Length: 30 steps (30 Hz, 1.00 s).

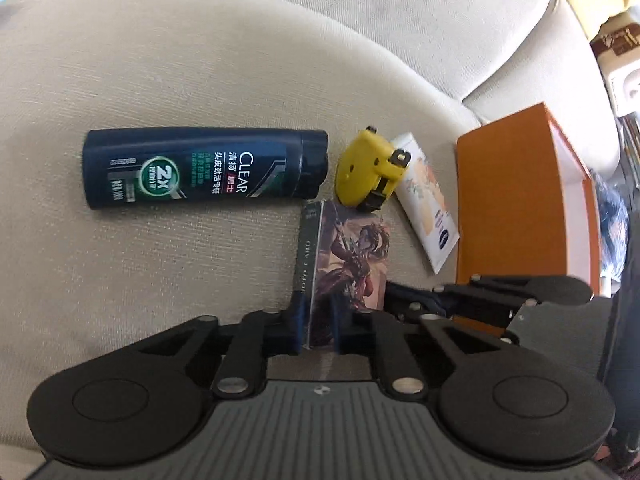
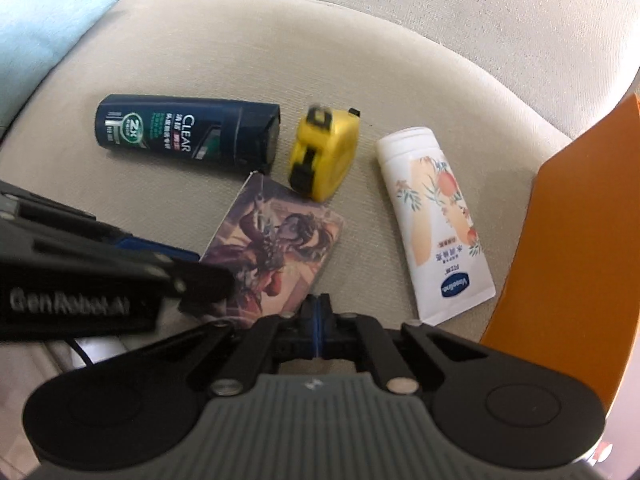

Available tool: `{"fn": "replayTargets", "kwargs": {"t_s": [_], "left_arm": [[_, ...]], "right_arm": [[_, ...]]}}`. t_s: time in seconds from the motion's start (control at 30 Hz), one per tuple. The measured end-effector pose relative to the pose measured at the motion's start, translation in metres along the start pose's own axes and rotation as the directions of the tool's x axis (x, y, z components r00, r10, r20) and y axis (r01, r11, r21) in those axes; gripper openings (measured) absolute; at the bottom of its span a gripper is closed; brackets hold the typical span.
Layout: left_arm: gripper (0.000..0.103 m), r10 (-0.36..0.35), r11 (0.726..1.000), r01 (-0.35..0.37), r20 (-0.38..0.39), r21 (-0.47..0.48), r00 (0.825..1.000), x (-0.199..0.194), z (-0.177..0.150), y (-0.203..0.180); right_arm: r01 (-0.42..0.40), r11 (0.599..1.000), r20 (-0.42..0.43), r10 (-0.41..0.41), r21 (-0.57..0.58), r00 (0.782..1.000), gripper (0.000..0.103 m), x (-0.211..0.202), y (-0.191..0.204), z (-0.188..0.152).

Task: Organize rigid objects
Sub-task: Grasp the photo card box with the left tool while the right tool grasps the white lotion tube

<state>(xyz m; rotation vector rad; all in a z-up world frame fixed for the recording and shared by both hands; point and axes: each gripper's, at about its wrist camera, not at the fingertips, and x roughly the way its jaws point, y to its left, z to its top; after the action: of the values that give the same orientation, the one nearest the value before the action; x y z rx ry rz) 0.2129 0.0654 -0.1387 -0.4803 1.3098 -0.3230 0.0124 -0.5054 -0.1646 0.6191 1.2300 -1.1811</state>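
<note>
An illustrated card box (image 1: 348,256) stands on its edge on the beige sofa seat (image 1: 160,264), and my left gripper (image 1: 318,316) is shut on its near end. From the right wrist view the same box (image 2: 276,248) leans, with the left gripper (image 2: 188,268) clamped on its left side. My right gripper (image 2: 318,308) is shut with nothing between its pads, just beside the box's near corner; in the left wrist view the right gripper (image 1: 400,300) sits at the box's right edge. Beyond lie a dark blue shampoo bottle (image 1: 200,170), a yellow tape measure (image 1: 366,168) and a white lotion tube (image 1: 426,204).
An orange box (image 1: 516,208) stands open at the right edge of the seat, close to the lotion tube (image 2: 436,220). The sofa backrest (image 1: 360,8) rises behind the objects. A light blue cushion (image 2: 44,20) lies at the far left.
</note>
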Motion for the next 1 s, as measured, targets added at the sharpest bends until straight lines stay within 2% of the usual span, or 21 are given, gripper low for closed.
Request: {"fn": "replayTargets", "kwargs": {"t_s": [0.1, 0.17, 0.27, 0.33, 0.43, 0.47, 0.53, 0.63, 0.73, 0.77, 0.83, 1.0], "left_arm": [[0.007, -0.024, 0.999, 0.024, 0.006, -0.022, 1.000, -0.003, -0.003, -0.002], [0.007, -0.013, 1.000, 0.013, 0.010, -0.017, 1.000, -0.003, -0.003, -0.007], [0.010, 0.002, 1.000, -0.002, -0.003, -0.019, 1.000, 0.001, -0.002, -0.012], [0.016, -0.013, 0.999, 0.013, -0.009, -0.050, 1.000, 0.001, -0.002, -0.012], [0.016, -0.003, 1.000, 0.003, 0.035, -0.003, 0.999, -0.007, -0.005, -0.027], [0.016, -0.020, 1.000, 0.020, 0.031, 0.000, 0.999, -0.007, -0.005, -0.031], [0.016, -0.049, 0.999, 0.049, 0.002, 0.003, 0.999, 0.001, -0.004, -0.039], [0.016, 0.022, 0.999, -0.022, 0.006, 0.028, 1.000, 0.014, -0.006, -0.047], [0.017, 0.026, 0.999, -0.026, 0.029, 0.033, 0.999, 0.009, -0.007, -0.041], [0.019, 0.036, 0.999, -0.038, 0.046, 0.030, 0.998, 0.006, -0.006, -0.038], [0.035, 0.065, 0.997, -0.067, 0.074, 0.028, 0.995, 0.000, -0.004, -0.031], [0.042, 0.075, 0.997, -0.074, 0.050, -0.022, 0.996, 0.007, -0.003, -0.009]], "right_arm": [[-0.014, 1.000, -0.008, 0.014, 0.010, 1.000, 0.001, -0.004, -0.006, -0.006], [-0.013, 1.000, -0.009, 0.013, 0.019, 1.000, 0.001, -0.004, -0.010, -0.009], [-0.013, 1.000, 0.000, 0.013, 0.023, 1.000, 0.001, -0.003, -0.013, -0.012], [-0.017, 1.000, 0.006, 0.017, 0.019, 1.000, 0.001, -0.004, -0.015, -0.012], [-0.036, 0.999, 0.014, 0.036, 0.013, 0.999, 0.002, -0.007, -0.021, -0.014], [-0.049, 0.999, 0.015, 0.048, 0.019, 0.999, 0.006, -0.009, -0.024, -0.015], [-0.081, 0.996, 0.018, 0.080, 0.029, 0.997, 0.008, -0.013, -0.028, -0.016], [-0.081, 0.997, 0.026, 0.081, 0.008, 0.996, 0.008, -0.017, -0.027, -0.016], [-0.072, 0.997, 0.024, 0.071, 0.009, 0.997, 0.017, -0.016, -0.038, -0.022], [-0.071, 0.997, 0.028, 0.071, 0.011, 0.997, 0.019, -0.016, -0.041, -0.023], [-0.082, 0.996, 0.041, 0.080, 0.027, 0.996, 0.019, -0.019, -0.040, -0.024], [-0.091, 0.994, 0.056, 0.088, 0.055, 0.995, 0.019, -0.031, -0.030, -0.030]]}}
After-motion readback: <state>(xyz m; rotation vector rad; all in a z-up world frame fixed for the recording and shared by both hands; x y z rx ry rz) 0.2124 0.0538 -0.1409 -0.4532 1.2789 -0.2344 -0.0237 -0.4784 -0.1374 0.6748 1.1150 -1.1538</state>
